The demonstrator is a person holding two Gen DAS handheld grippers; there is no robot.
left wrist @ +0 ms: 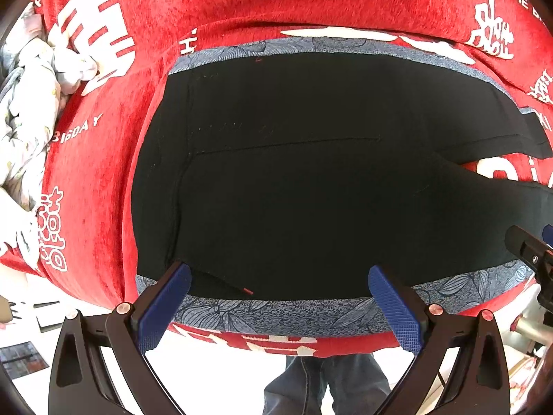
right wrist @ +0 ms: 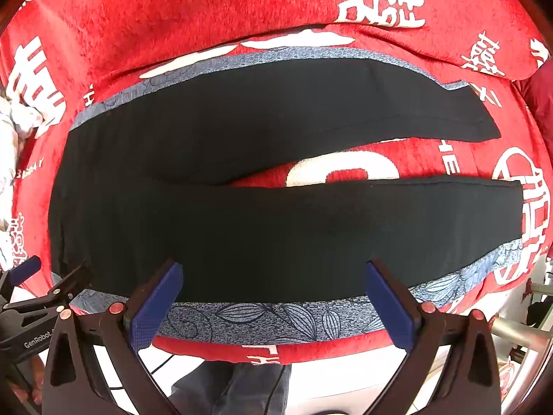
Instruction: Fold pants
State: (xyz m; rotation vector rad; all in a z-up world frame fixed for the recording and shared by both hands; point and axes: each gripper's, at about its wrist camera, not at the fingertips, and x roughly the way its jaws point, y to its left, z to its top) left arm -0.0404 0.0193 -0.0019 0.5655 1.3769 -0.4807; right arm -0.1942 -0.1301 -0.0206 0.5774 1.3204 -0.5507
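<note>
The black pants [right wrist: 276, 214] lay flat, legs parted, while the left gripper [left wrist: 278, 297] and right gripper [right wrist: 273, 294] hovered wide open and empty at the lower-frame edge, seemingly ready to grasp.

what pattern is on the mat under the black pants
Blue-grey mat printed with dark outlined leaves and swirls; clearest in the right wrist view.

Black pants [left wrist: 311, 180] legs cut off right; blue mat [left wrist: 276, 314] mostly covered.

Black pants [left wrist: 311, 180] lie flat beyond the wide-spread left gripper [left wrist: 279, 278].
</note>
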